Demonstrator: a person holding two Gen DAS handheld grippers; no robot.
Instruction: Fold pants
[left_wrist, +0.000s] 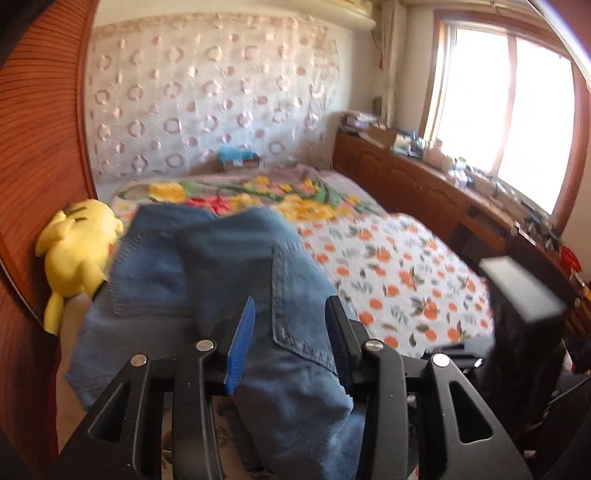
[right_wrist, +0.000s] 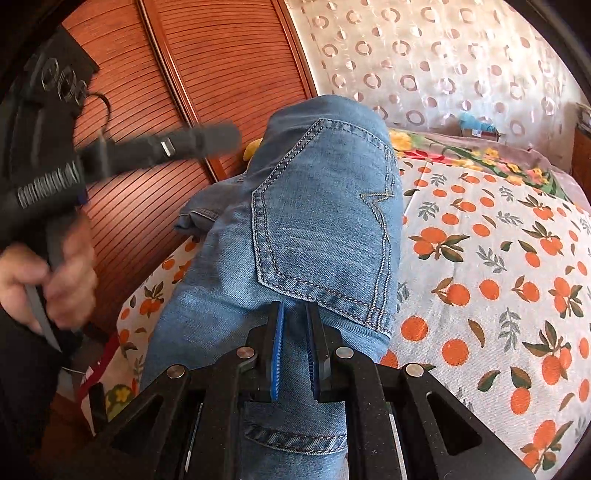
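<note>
Right gripper (right_wrist: 295, 314) clamping jeans (right_wrist: 314, 221)

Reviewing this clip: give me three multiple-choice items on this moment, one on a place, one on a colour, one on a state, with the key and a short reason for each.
1. Where does the yellow plush toy lie?
A. left of the jeans, by the wooden panel
B. on the windowsill
C. on top of the jeans

2. What colour are the fruits printed on the bedsheet?
A. purple
B. orange
C. blue

3. How do the right gripper fingers stand?
A. wide apart, nothing between
B. out of view
C. close together with the jeans between them

Key: 1 A, it rests against the panel beside the denim. 2 B, orange fruits with leaves. 3 C, the denim passes between the nearly closed fingers.
</note>
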